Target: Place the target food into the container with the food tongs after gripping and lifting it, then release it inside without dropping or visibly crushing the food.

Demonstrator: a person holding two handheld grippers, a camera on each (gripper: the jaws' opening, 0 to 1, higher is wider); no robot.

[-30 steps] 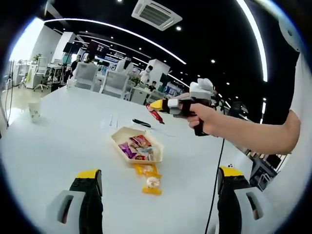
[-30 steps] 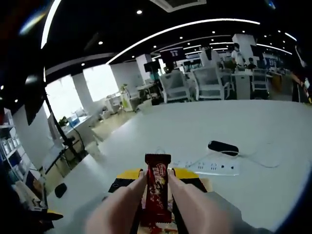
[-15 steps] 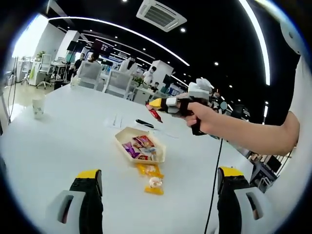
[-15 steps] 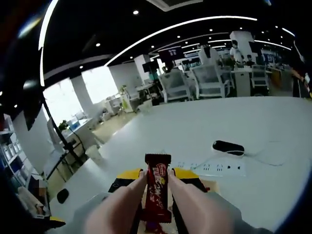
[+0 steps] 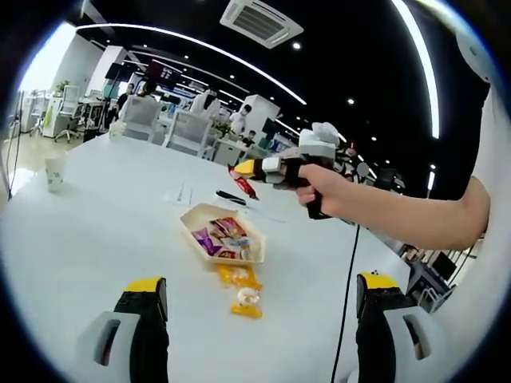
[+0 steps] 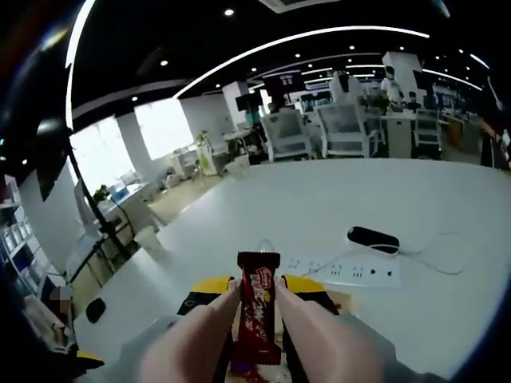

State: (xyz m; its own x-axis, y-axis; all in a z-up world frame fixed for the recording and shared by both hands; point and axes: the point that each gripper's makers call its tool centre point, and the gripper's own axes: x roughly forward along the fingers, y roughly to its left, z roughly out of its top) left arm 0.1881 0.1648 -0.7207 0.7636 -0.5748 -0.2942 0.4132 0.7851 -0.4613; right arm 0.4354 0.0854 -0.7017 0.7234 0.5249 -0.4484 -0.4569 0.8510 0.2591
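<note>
While the right tool pinches a red chocolate bar upright between its tongs, the left tool stands spread, the snack-filled container on the white desk ahead.

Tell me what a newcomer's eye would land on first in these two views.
First, the red snack bar standing upright, clamped between the right gripper fingers at the bottom centre of the right gripper view, high above the white table. In the left gripper view that same gripper hangs in the air above the far end of the food tray, which already holds wrapped snacks. Two yellow-wrapped snacks lie on the table just in front of the tray.
</note>
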